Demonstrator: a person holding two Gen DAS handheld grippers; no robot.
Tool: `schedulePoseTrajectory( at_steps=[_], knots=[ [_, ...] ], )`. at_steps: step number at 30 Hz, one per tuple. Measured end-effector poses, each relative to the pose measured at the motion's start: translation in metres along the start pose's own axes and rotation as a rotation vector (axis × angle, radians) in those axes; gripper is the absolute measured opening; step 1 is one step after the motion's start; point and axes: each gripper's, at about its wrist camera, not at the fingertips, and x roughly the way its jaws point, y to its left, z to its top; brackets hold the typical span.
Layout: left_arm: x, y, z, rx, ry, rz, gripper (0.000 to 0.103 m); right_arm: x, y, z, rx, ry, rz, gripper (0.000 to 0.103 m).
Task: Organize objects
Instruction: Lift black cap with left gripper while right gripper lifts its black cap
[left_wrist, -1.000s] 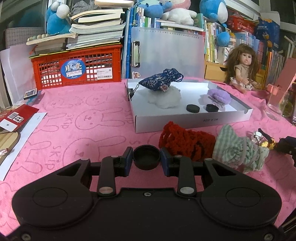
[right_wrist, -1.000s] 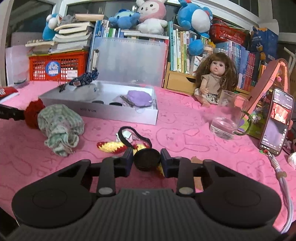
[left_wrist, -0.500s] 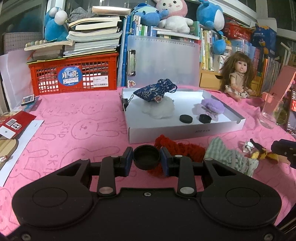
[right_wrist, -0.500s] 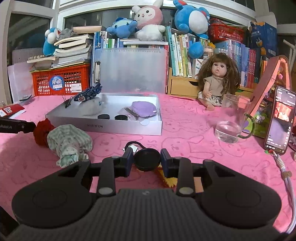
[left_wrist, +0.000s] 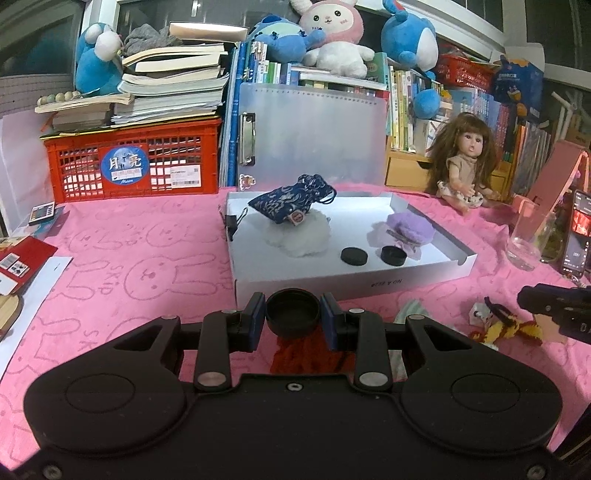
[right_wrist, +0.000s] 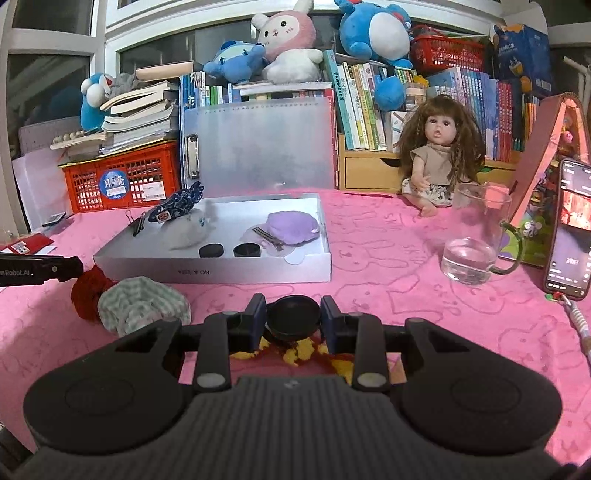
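Observation:
My left gripper (left_wrist: 293, 314) is shut on a black round cap (left_wrist: 293, 311), held above a red knitted piece (left_wrist: 303, 354) just in front of the white box (left_wrist: 332, 286). My right gripper (right_wrist: 293, 317) is shut on another black cap (right_wrist: 293, 318), above a yellow-red knitted toy (right_wrist: 299, 350). The box (right_wrist: 221, 274) holds a blue pouch (left_wrist: 293, 202) on white fluff, a purple pouch (left_wrist: 410, 229) and two black caps (left_wrist: 354, 255). A green checked cloth (right_wrist: 142, 304) lies beside the red piece (right_wrist: 86, 295).
A glass mug (right_wrist: 476, 240) with water, a phone (right_wrist: 570, 236) and a doll (right_wrist: 437, 155) stand to the right. A red crate (left_wrist: 133, 162) with books and a clipboard (left_wrist: 310, 136) line the back. Papers and a red card (left_wrist: 22, 254) lie at left on the pink cloth.
Both grippers have risen and tilted up with their caps. The left one moved forward over the red knitted piece toward the box; the right one now sits over the yellow toy.

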Motion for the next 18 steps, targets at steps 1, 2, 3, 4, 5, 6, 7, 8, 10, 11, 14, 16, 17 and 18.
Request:
schedulePoseTrajectory(
  at_steps=[1, 2, 3, 4, 5, 6, 7, 8, 10, 11, 14, 16, 17, 18],
  knots=[
    [0.001, -0.001, 0.001, 0.001, -0.002, -0.002, 0.030, 0.001, 0.000, 0.001, 0.003, 0.000, 0.003, 0.036],
    [0.002, -0.002, 0.002, 0.002, -0.004, -0.004, 0.030, 0.002, 0.000, 0.002, 0.006, 0.000, 0.007, 0.036],
    [0.003, -0.003, 0.003, 0.001, -0.005, -0.006, 0.030, 0.004, 0.001, 0.003, 0.009, -0.001, 0.010, 0.036],
    [0.004, -0.004, 0.005, 0.002, -0.006, -0.010, 0.030, 0.005, 0.001, 0.004, 0.012, -0.003, 0.013, 0.036],
    [0.005, -0.005, 0.006, 0.002, -0.006, -0.013, 0.030, 0.007, 0.000, 0.006, 0.016, -0.003, 0.017, 0.036],
    [0.006, -0.007, 0.007, 0.003, -0.007, -0.014, 0.030, 0.008, 0.001, 0.008, 0.019, -0.004, 0.021, 0.036],
    [0.007, -0.008, 0.007, 0.005, -0.008, -0.017, 0.030, 0.009, 0.001, 0.009, 0.021, -0.005, 0.024, 0.036],
    [0.008, -0.009, 0.008, 0.006, -0.010, -0.018, 0.030, 0.011, 0.001, 0.011, 0.022, -0.005, 0.025, 0.036],
    [0.009, -0.011, 0.010, 0.008, -0.015, -0.022, 0.030, 0.013, 0.002, 0.013, 0.024, -0.006, 0.030, 0.036],
    [0.010, -0.012, 0.010, 0.009, -0.016, -0.024, 0.030, 0.015, 0.002, 0.014, 0.025, -0.007, 0.033, 0.036],
    [0.011, -0.015, 0.012, 0.011, -0.021, -0.029, 0.030, 0.018, 0.004, 0.016, 0.026, -0.006, 0.038, 0.036],
    [0.011, -0.016, 0.014, 0.013, -0.024, -0.032, 0.030, 0.020, 0.006, 0.016, 0.025, -0.006, 0.041, 0.036],
    [0.012, -0.016, 0.015, 0.013, -0.026, -0.033, 0.030, 0.020, 0.007, 0.017, 0.024, -0.005, 0.043, 0.036],
    [0.012, -0.017, 0.015, 0.013, -0.027, -0.034, 0.030, 0.021, 0.008, 0.017, 0.022, -0.005, 0.044, 0.036]
  ],
)
